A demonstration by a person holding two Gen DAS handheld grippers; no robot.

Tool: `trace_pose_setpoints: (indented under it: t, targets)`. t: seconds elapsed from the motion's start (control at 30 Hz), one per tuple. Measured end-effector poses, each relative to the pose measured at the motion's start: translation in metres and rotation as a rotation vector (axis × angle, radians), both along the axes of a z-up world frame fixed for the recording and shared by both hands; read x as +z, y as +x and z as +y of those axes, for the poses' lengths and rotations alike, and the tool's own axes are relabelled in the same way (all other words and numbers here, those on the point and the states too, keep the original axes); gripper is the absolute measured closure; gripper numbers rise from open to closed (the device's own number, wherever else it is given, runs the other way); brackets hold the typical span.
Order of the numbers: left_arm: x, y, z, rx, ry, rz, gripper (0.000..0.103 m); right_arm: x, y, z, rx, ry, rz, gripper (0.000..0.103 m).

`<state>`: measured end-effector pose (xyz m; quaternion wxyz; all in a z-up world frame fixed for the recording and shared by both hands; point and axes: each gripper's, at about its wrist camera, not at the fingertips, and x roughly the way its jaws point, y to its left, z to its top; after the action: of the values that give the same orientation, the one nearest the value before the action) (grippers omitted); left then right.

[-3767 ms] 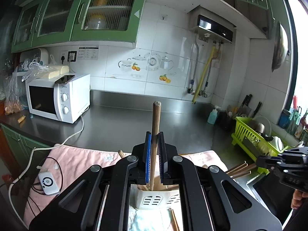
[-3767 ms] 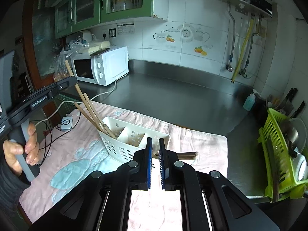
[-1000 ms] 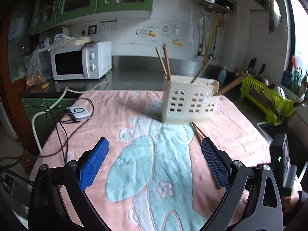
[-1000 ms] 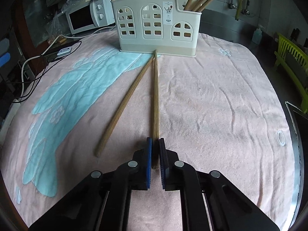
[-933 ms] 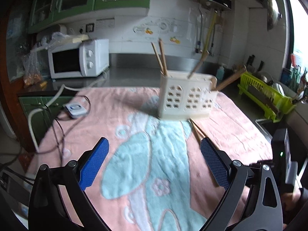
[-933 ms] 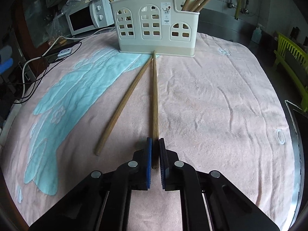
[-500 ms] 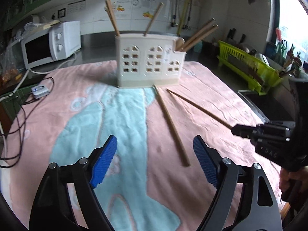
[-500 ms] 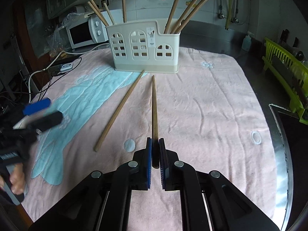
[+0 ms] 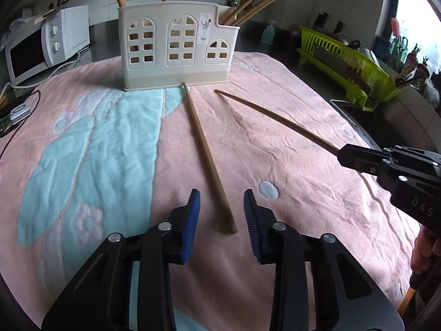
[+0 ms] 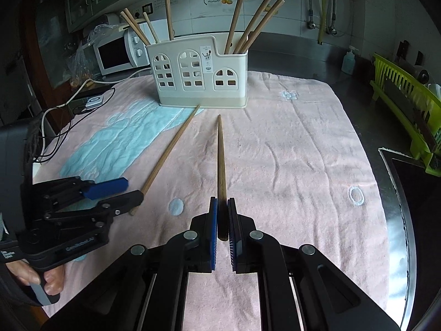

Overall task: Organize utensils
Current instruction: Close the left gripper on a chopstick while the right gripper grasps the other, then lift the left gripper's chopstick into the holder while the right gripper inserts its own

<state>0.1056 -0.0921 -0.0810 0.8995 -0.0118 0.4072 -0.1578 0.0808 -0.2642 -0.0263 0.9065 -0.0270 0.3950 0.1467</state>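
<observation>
A cream utensil holder (image 9: 176,47) (image 10: 201,74) stands at the far side of the pink towel (image 9: 275,149) with several wooden chopsticks upright in it. One loose chopstick (image 9: 206,154) (image 10: 168,151) lies on the towel. Its near end sits between the jaws of my left gripper (image 9: 222,215) (image 10: 121,190), which are closing and do not touch it. My right gripper (image 10: 222,215) (image 9: 344,154) is shut on a second chopstick (image 10: 220,154) (image 9: 275,117), lifted off the towel and pointing at the holder.
A white microwave (image 9: 41,47) and a small white device on a cable (image 9: 19,110) are at the left. A green dish rack (image 9: 347,66) (image 10: 408,104) stands at the right, beyond the towel's edge. A dark sink edge (image 10: 408,182) lies at the right.
My left gripper came down and forward over the loose chopstick, and its jaws narrowed around the near end. My right gripper lifted its chopstick off the towel, then held still.
</observation>
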Motion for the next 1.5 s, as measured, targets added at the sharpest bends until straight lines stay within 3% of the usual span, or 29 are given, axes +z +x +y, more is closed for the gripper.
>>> trace_pose_setpoints:
  t: [0.23,0.4,0.6,0.73,1.07,1.5]
  targets:
    - [-0.007,0.012,-0.009,0.004,0.012,0.033,0.078,0.009,-0.003,-0.001,0.0,0.008,-0.022,0.096]
    - [-0.006,0.015,-0.015,0.017,0.079,0.028,0.091,0.014,-0.004,-0.002,0.001,0.011,-0.035,0.096]
    - [0.003,0.014,-0.002,0.035,0.075,0.038,0.097,0.027,-0.007,-0.002,0.009,0.014,-0.063,0.096]
    - [0.025,0.01,0.013,0.055,0.07,-0.02,0.098,0.044,-0.007,-0.001,0.016,0.011,-0.1,0.096]
    - [0.1,0.01,0.046,0.107,-0.01,-0.284,0.098,0.087,0.012,0.006,0.036,0.03,-0.173,0.096]
    - [0.133,0.04,0.058,0.105,-0.047,-0.313,0.098,0.122,0.049,0.02,0.085,0.03,-0.177,0.096]
